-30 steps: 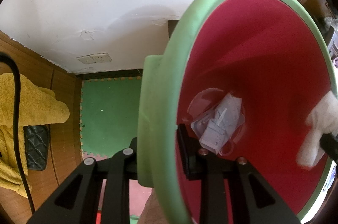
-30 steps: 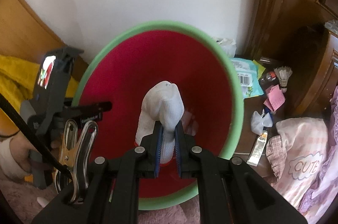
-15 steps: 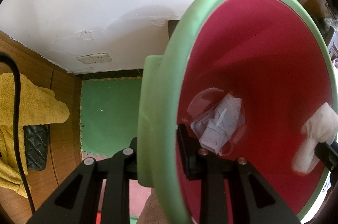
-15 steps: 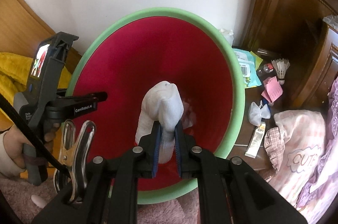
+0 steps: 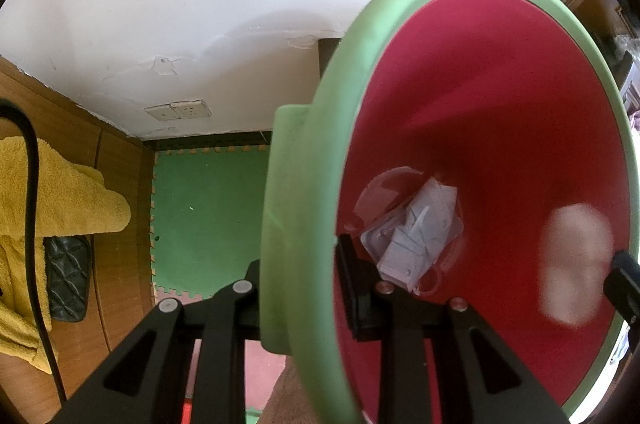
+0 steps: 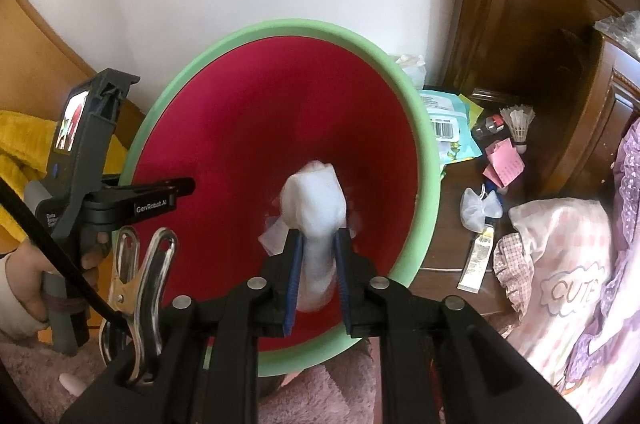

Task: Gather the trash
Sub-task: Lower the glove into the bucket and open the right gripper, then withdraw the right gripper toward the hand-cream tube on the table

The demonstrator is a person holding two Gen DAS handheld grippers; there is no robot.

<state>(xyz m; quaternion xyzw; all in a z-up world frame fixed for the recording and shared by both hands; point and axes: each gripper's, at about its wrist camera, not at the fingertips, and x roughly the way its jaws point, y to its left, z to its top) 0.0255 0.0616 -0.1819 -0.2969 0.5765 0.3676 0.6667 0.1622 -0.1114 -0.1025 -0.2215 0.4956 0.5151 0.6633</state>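
Observation:
A bin with a green rim and a red inside is tilted toward me. My left gripper is shut on that rim, one finger outside and one inside. At the bottom lies a clear packet with a face mask. My right gripper reaches into the bin; its jaws are opening. A white crumpled wad sits blurred between the blue pads, which no longer press on it. In the left wrist view the wad is a blur near the right wall.
Right of the bin, litter lies on a dark wooden surface: a blue-green packet, a shuttlecock, pink paper, a small white bag, a sachet. A pink pillow is at the right. A yellow towel hangs left.
The right gripper's jaws have spread apart and the white wad has gone blurred and loose between them. The left gripper and the bin have kept still.

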